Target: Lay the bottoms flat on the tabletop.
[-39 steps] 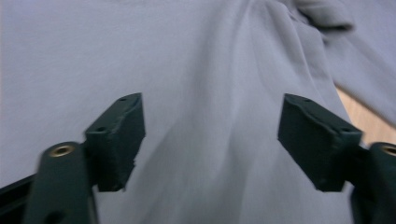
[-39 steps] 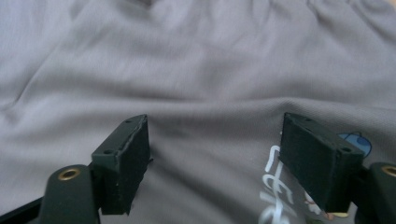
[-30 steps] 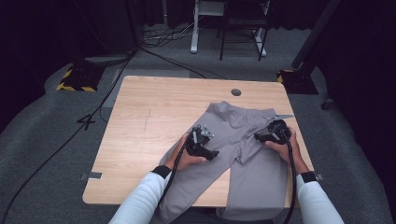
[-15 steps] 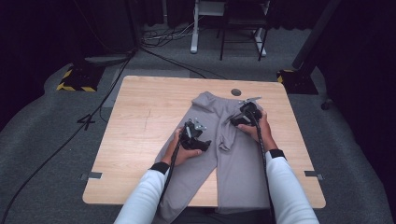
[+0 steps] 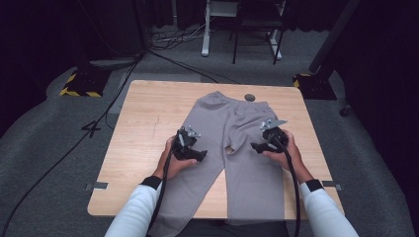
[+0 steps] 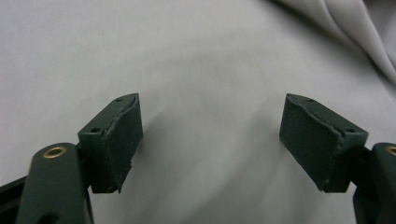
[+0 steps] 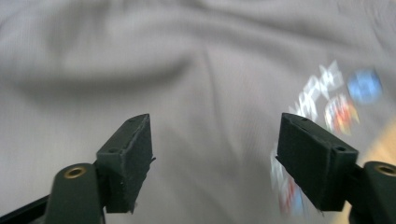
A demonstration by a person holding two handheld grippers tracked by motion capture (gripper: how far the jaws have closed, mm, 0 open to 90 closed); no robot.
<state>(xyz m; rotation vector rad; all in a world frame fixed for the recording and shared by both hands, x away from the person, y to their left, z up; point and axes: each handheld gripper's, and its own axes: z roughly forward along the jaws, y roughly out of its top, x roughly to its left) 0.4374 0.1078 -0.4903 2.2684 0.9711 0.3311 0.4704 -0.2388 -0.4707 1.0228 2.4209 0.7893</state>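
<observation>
Now both hand-held grippers (image 5: 190,145) (image 5: 264,140) wide-jawed, low over grey trousers (image 5: 232,128).

the trousers (image 5: 232,148) lie flat on the table (image 5: 143,123), right of its middle, waist toward twelve o'clock and both legs running to six o'clock, where they hang over the near edge; the left gripper (image 5: 190,148) sits over the nine o'clock leg and the right gripper (image 5: 264,140) over the three o'clock leg, well apart, the crotch between them. a round hole (image 5: 250,97) in the table lies just past the waist at twelve o'clock; beyond the far edge a chair (image 5: 254,24) stands on the floor, and a cable (image 5: 74,143) runs across the floor at nine o'clock.
</observation>
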